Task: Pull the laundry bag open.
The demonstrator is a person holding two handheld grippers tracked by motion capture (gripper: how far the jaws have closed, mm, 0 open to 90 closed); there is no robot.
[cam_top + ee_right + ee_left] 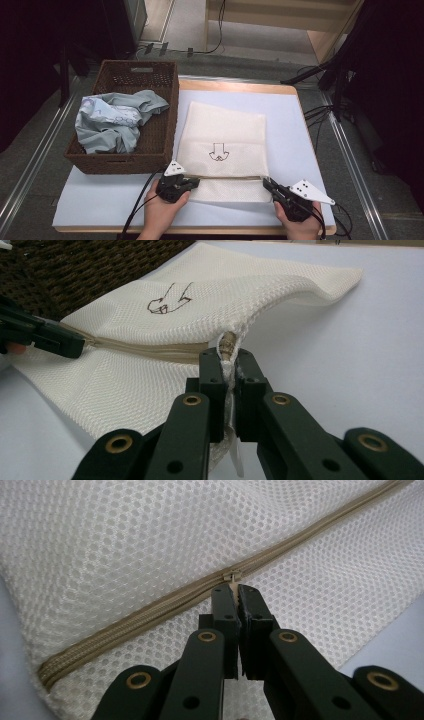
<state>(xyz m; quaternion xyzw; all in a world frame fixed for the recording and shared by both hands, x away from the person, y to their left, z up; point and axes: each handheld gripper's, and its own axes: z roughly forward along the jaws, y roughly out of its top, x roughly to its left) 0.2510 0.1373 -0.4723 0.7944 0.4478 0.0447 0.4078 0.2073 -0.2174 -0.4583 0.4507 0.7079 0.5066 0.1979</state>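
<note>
Mesh bag [225, 142] lies frame centre on table [300, 130]. Basket [165, 125] just left of it, holding crumpled cloth [112, 122]. Zipper [230, 176] runs along bag's lower part.

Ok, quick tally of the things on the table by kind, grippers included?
Mesh bag: 1
Basket: 1
Crumpled garment in the basket: 1
Grippers: 2, left gripper shut on the zipper pull, right gripper shut on the bag's corner
Total: 5
</note>
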